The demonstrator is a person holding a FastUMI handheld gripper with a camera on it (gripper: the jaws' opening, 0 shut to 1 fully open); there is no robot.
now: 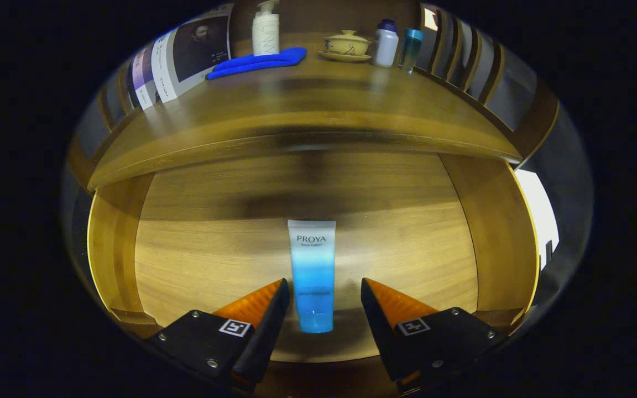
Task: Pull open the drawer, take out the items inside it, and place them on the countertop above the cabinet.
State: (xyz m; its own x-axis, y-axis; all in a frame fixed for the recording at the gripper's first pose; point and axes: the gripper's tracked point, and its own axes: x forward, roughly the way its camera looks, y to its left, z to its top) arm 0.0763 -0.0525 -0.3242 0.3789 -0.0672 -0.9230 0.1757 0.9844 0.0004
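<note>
Gripper view: drawer (114,249) pulled open, wooden floor bare but for one blue-and-white tube (312,276) lying flat, cap end nearest. Gripper (324,293) spread wide, fingers either side of the tube's lower half, touching neither side. Above, countertop (318,110) carrying a blue cloth (257,61), pump bottle (266,30), lidded cup on a saucer (346,44), white bottle (385,44), teal bottle (410,47). Judged progress: opening done, tube not yet grasped; closing, lifting and setting on the countertop left.

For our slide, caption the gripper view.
Open tongs straddle a blue tube lying in the pulled-out drawer.
</note>
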